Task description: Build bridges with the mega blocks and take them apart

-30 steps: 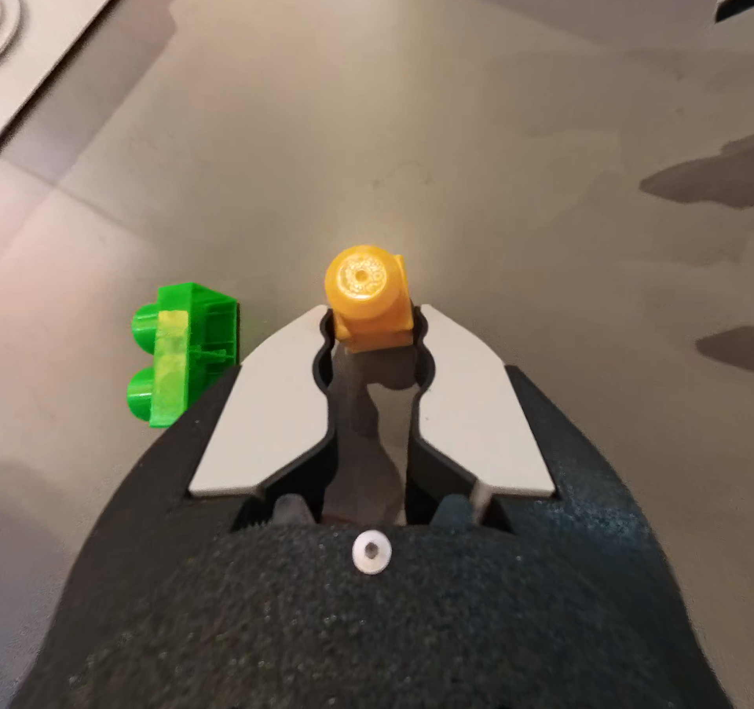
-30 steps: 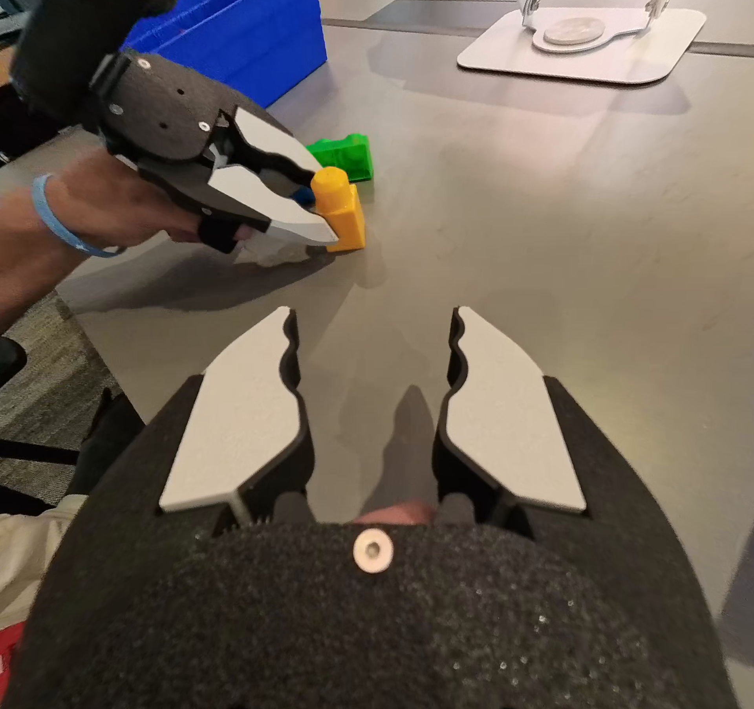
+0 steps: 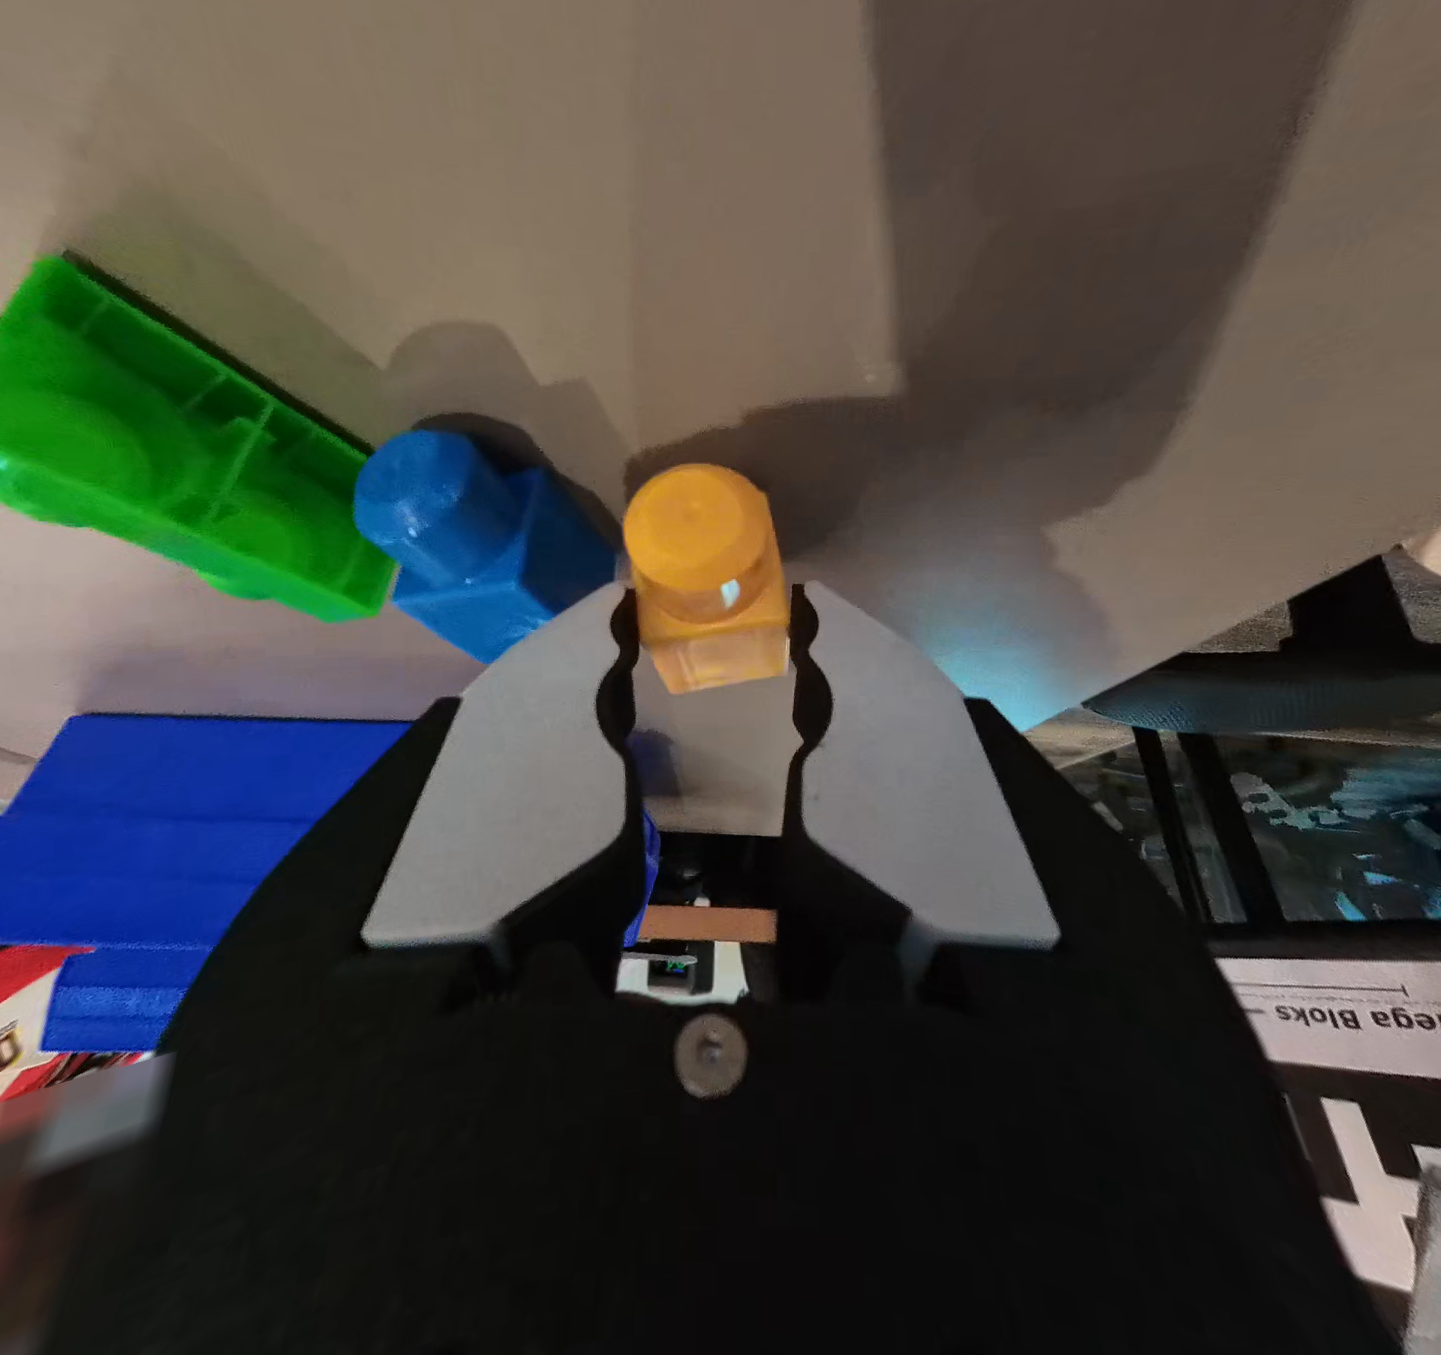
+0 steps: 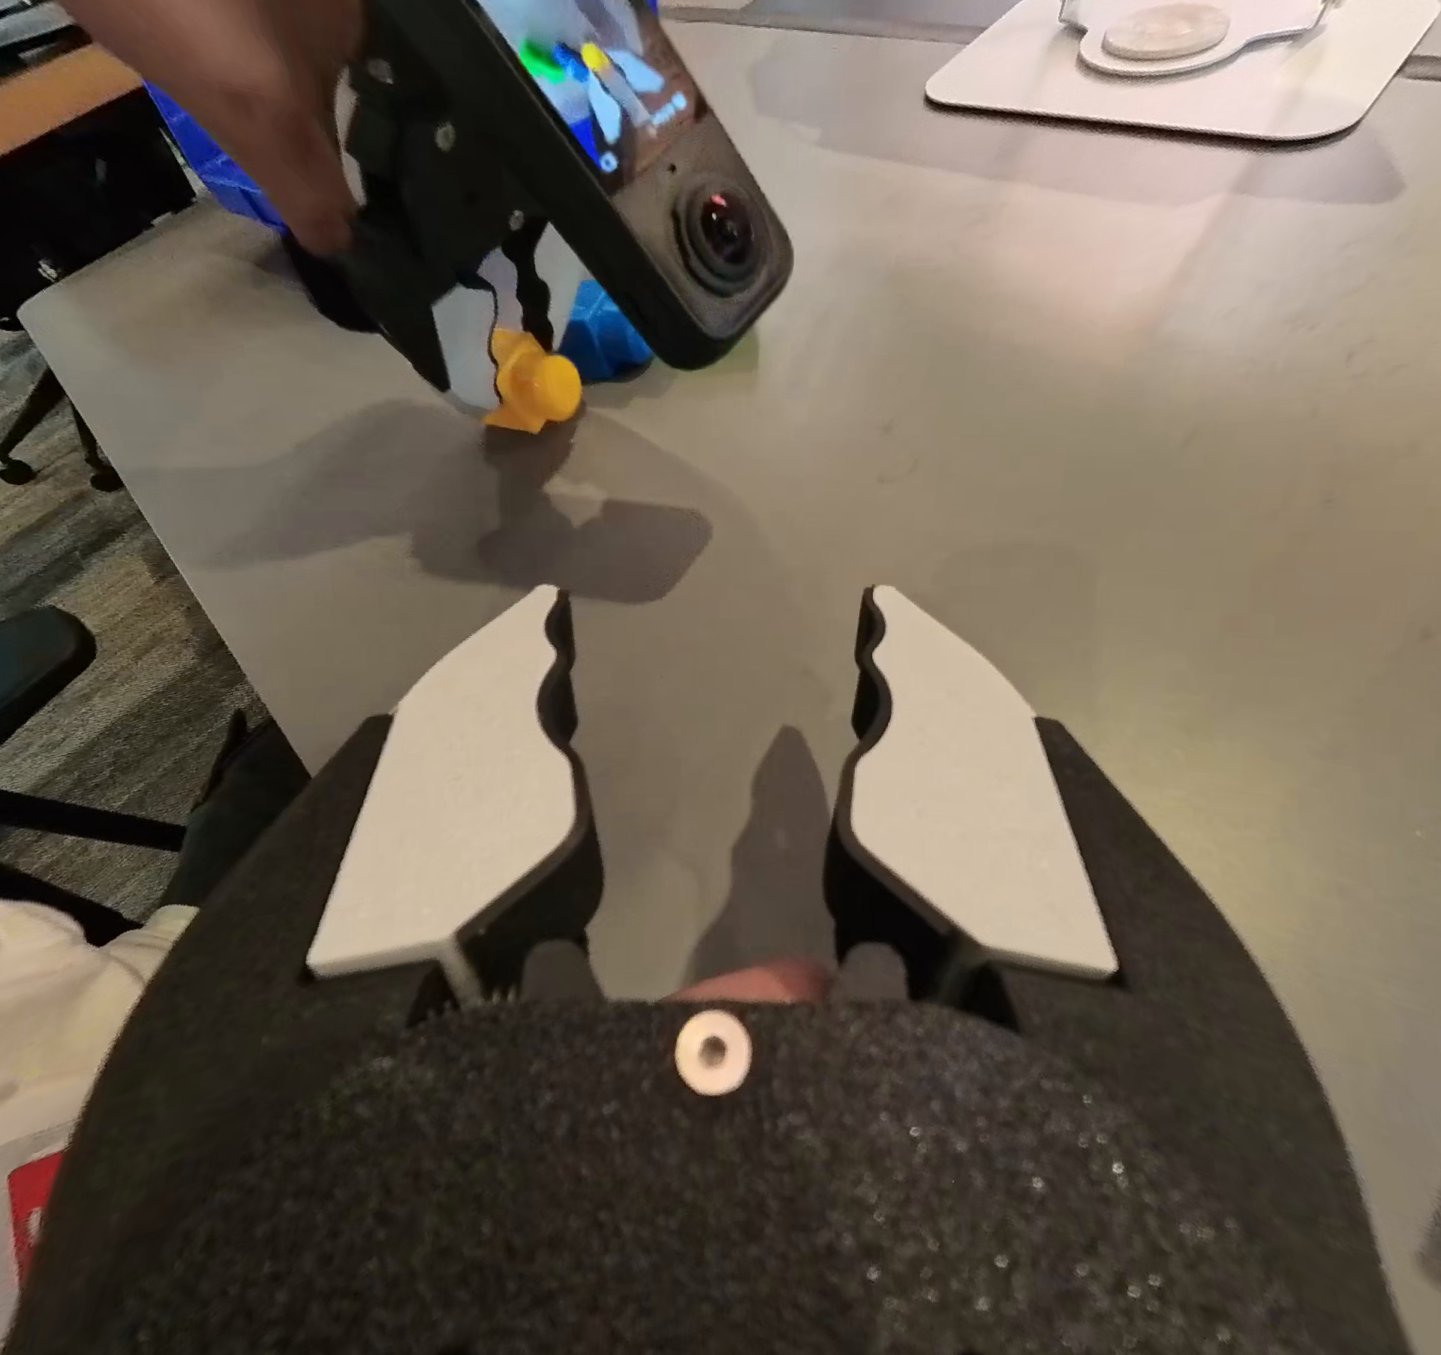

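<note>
My left gripper is shut on a small orange one-stud block. In the right wrist view the left gripper is turned over and holds the orange block tipped, stud pointing sideways, low against the grey table. A blue one-stud block lies just beside it and also shows in the right wrist view. A green two-stud block lies on its side past the blue one. My right gripper is open and empty, nearer the table's front.
A blue bin stands by the table's left edge and also shows in the right wrist view. A white stand base sits at the back right. The left gripper's camera body hides the green block in the right wrist view.
The left gripper has rolled over with the orange block, tipping it from upright to sideways. The blue block now shows beside it. The right gripper stays open in place.
</note>
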